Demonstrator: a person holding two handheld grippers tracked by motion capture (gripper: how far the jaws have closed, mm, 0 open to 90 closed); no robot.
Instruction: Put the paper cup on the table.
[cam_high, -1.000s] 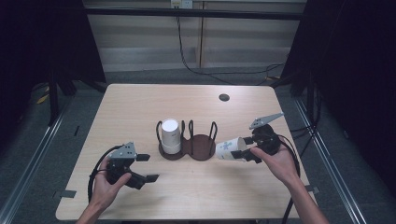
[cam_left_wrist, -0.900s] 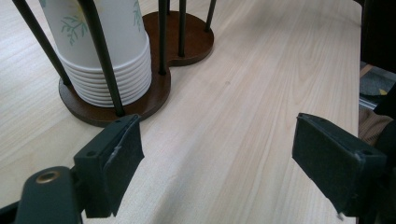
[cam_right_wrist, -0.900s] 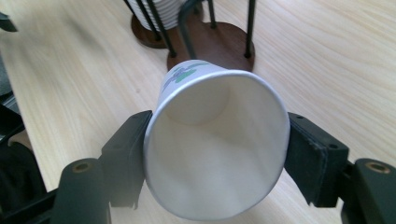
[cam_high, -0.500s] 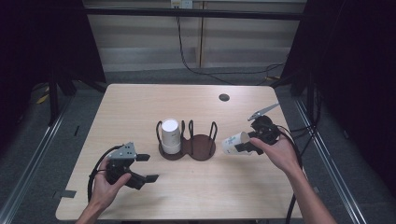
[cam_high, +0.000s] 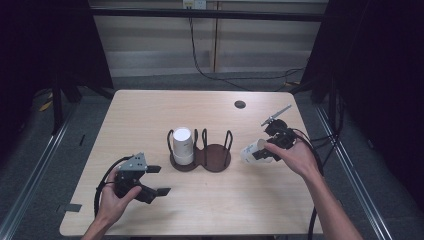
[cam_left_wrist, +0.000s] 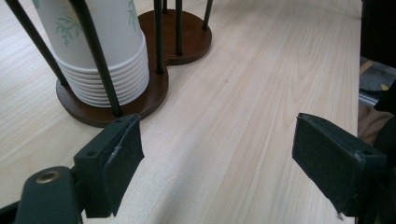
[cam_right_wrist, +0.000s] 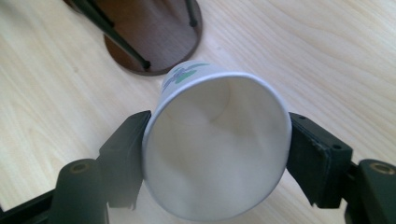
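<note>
Careful, your right gripper (cam_right_wrist: 217, 154) barely pinches the cup (cam_right_wrist: 217, 149), jaws just easing; left gripper (cam_left_wrist: 217, 154) idles wide, so square it over the rack's (cam_high: 216, 156) empty bay.

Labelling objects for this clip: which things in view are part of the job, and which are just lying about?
In the job:
- paper cup, between the right tongs, whose jaws have just been opening
- stack of cups
- wooden cup rack, its right bay empty

Lying about:
- left tongs, open and idle
- dark disc on the table
</note>
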